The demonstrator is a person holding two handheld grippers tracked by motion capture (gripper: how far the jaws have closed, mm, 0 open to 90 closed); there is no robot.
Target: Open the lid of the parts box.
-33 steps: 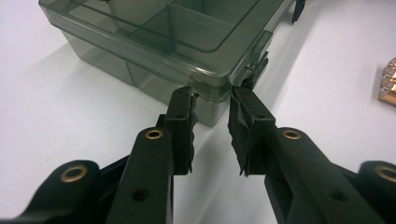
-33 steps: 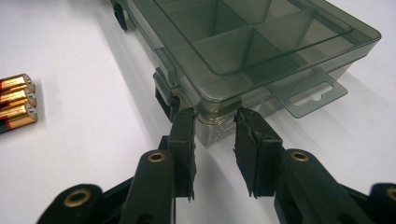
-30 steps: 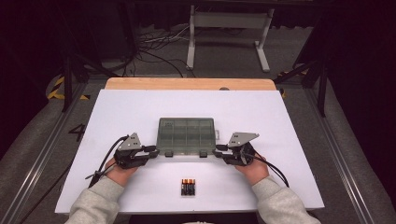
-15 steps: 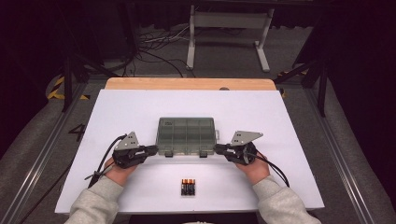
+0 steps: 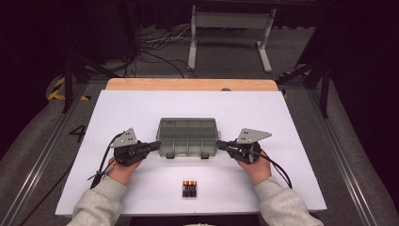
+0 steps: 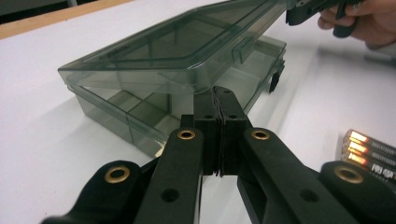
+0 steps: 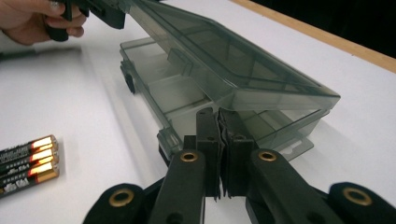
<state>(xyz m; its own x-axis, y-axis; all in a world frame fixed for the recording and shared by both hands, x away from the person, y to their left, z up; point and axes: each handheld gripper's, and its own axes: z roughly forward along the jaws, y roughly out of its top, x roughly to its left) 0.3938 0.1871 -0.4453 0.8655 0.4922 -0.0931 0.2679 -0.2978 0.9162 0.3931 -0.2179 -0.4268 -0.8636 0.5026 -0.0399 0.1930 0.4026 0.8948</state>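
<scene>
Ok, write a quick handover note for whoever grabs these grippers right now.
Left hand-held gripper: shut, tip under the lid's left front corner.
Right hand-held gripper: shut, tip under the right front corner.
Compartment box: mid-table, its lid lifted partway at the front, compartments look empty.
Batteries: grouped on the table in front of the box.
Done: lid cracked open.
Left: probably swing it fully back, then load the batteries.
</scene>
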